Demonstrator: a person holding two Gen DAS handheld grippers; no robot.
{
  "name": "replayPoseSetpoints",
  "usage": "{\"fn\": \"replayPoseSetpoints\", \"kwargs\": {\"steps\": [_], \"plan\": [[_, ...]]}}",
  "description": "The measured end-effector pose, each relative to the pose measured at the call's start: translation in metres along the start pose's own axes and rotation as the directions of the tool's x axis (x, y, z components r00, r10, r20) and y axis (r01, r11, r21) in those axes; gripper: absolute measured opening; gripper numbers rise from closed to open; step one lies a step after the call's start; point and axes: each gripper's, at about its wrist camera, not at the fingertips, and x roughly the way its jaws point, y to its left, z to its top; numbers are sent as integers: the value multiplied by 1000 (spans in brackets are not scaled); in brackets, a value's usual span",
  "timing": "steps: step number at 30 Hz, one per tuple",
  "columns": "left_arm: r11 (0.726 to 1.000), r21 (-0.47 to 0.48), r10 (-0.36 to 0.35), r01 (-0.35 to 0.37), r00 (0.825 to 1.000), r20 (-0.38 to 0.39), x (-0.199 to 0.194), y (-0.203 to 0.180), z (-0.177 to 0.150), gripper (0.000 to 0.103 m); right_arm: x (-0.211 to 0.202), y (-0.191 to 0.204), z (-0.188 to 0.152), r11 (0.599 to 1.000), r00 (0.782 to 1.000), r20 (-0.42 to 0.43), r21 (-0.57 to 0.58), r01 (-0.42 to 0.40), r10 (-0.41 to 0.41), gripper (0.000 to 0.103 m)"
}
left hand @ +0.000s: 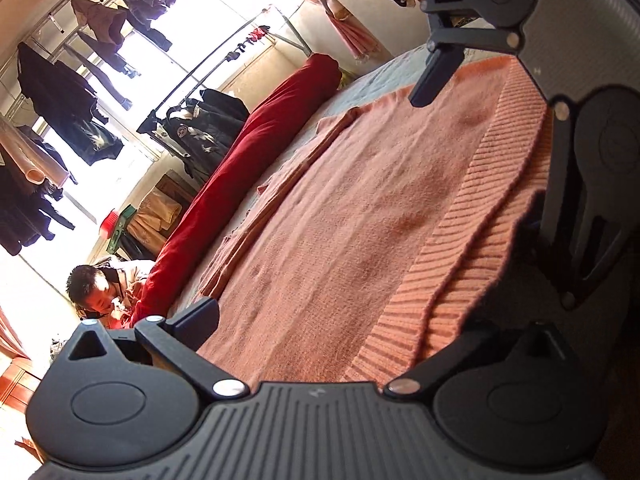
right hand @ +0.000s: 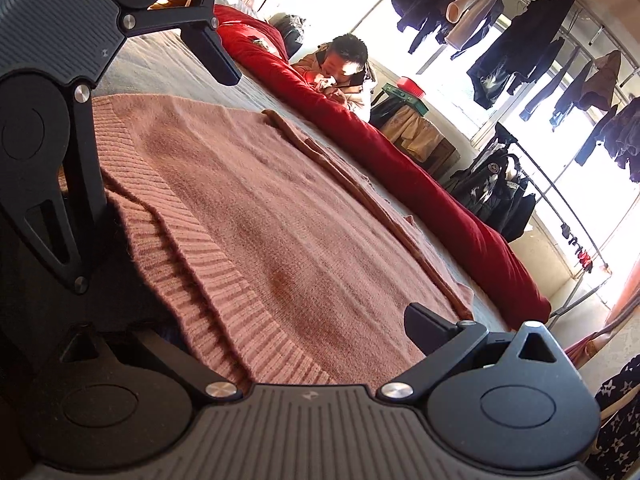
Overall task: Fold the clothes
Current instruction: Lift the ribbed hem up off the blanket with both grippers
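Observation:
A pink knitted sweater [left hand: 360, 200] [right hand: 280, 220] lies flat on the grey bedsheet [left hand: 380, 76] [right hand: 160, 60], with a sleeve folded along its far side. Its ribbed hem [left hand: 460, 248] [right hand: 192, 248] faces both grippers. My left gripper [left hand: 360, 324] [right hand: 154, 180] is open at the hem, one finger above the knit and the other in shadow at the edge. My right gripper [right hand: 248, 328] [left hand: 492, 200] is open at the same hem, beside the left one, its jaws spread just as wide. Neither has closed on the fabric.
A long red rolled quilt [left hand: 240, 168] [right hand: 400, 160] lies along the bed's far side. A person [left hand: 100, 288] [right hand: 344, 64] leans behind it. Racks of dark hanging clothes [left hand: 68, 100] [right hand: 520, 40] stand before bright windows.

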Motion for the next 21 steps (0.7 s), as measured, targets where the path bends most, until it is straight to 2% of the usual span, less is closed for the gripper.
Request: {"fn": "replayPoseSetpoints", "kwargs": {"steps": [6,13,18,21], "plan": [[1000,23,21,-20,999,-26,1,2,-13,103,2,-12,-21,992,993,-28,-60,113,-115,103],[991,104,86,-80,995,-57,-1,3,-24,103,-3,-45,-64,975,969,-119,-92,205,-215,103],[980,167,118,-109,992,-41,5,-12,-11,102,-1,-43,-62,972,967,-119,-85,217,-226,103],[972,202,127,-120,992,-20,10,-22,-1,102,3,-31,-50,974,974,-78,-99,206,-214,103]]}}
